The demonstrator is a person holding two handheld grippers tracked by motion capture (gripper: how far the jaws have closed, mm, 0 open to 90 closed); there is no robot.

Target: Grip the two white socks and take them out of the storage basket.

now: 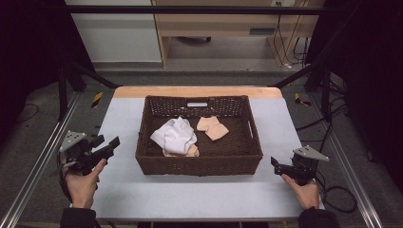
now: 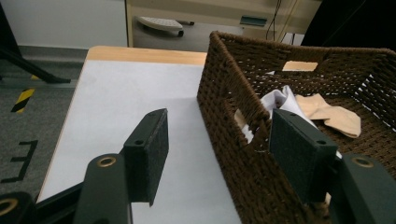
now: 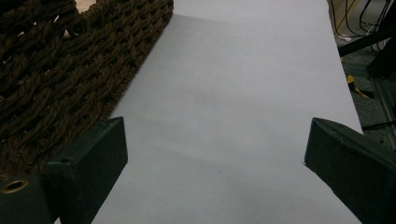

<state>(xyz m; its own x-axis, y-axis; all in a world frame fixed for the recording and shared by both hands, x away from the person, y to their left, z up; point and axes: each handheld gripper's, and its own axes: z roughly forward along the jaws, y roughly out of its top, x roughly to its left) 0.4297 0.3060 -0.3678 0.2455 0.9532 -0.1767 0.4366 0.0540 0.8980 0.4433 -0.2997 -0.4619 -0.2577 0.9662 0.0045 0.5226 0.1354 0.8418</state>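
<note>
both grippers idle at the flanks of the wicker basket [image 1: 199, 164], nothing held: left gripper [image 1: 108, 145] has its jaws spread wide, just beside the basket's left wall; right gripper [image 1: 275, 165] also gapes, low over the bare counter [image 1: 190, 194] near the basket's right front corner. the laundry lies inside the basket: a crumpled white cloth [image 1: 174, 134] at centre-left, a folded beige piece [image 1: 212, 127] to its right, apart from it or barely touching. judged step: approach, before any grasp. next move likely calls for lifting a gripper over the rim and coming down on a fold of the white cloth, the nearer to the left gripper. hard to make out: a second beige scrap [image 1: 192, 152] peeks from under the white cloth, extent hidden; in the left gripper view the near wall and the right jaw cover part of the cloth.
</note>
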